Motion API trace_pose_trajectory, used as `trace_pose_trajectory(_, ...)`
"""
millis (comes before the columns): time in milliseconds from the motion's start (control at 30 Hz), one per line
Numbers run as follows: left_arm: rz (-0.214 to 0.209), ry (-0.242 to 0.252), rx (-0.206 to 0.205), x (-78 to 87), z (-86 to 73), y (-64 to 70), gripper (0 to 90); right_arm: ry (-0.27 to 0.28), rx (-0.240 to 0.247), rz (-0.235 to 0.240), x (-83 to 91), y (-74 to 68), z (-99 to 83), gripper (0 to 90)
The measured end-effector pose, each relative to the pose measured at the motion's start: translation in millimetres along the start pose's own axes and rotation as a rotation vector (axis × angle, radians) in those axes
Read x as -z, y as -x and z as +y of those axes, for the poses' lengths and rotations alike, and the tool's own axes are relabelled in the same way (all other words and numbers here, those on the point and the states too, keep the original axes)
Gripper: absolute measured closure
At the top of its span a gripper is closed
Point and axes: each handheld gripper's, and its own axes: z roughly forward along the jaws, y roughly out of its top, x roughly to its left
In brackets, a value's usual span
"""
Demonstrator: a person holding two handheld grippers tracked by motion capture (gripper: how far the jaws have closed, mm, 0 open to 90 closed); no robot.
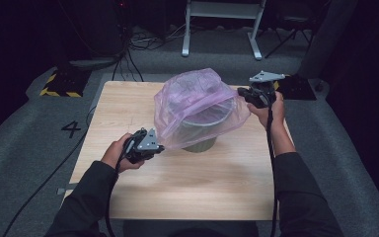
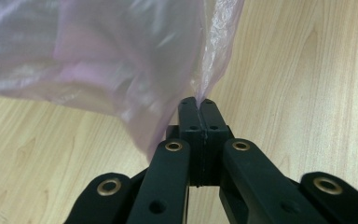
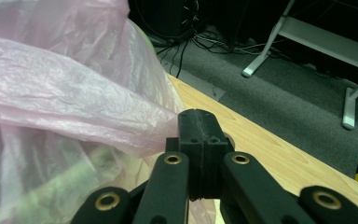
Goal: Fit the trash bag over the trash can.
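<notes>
**Pink bag stretched over the bin, pinched on both sides**

Over on the left of the high view, the left gripper sits low above the light wooden table, just off the near-left side of the bin. Its own view tells the story: the two black jaws are pressed tight together, and a thin pleat of the translucent pink plastic bag runs straight down into the seam between them. A firm pinch on the bag's edge, the wood grain right underneath.

In the middle, the round grey-green waste bin stands upright on the table, and the bag is draped over its top, billowing up above the rim and hanging down past it on the near-left side.

Across to the right, the right gripper is held higher, level with the bin's rim, near the table's far-right edge. Jaws closed here as well, a taut fold of pink film caught between them, grey carpet and a white metal frame beyond.
</notes>
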Motion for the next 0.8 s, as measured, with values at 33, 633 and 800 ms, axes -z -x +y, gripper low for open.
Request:
trace_pose_trajectory(33, -0.008, 0.027, 0.015, 0.8, -1.7, 1.9, 90.0, 0.005, -0.003, 0.006, -1.2, 0.8, -1.8, 90.0)
trace_pose_trajectory(633, 0.197, 0.383, 0.103, 76.1, 65.9, 19.6, 22.2, 0.102, -0.003, -0.004, 11.8, -7.3, 1.7, 77.7)
trace_pose_trajectory(800, 0.179, 0.295, 0.143, 54.5, 76.0, -18.5, 29.2, 0.125, -0.003, 0.001, 12.9, -9.8, 2.9, 51.9)
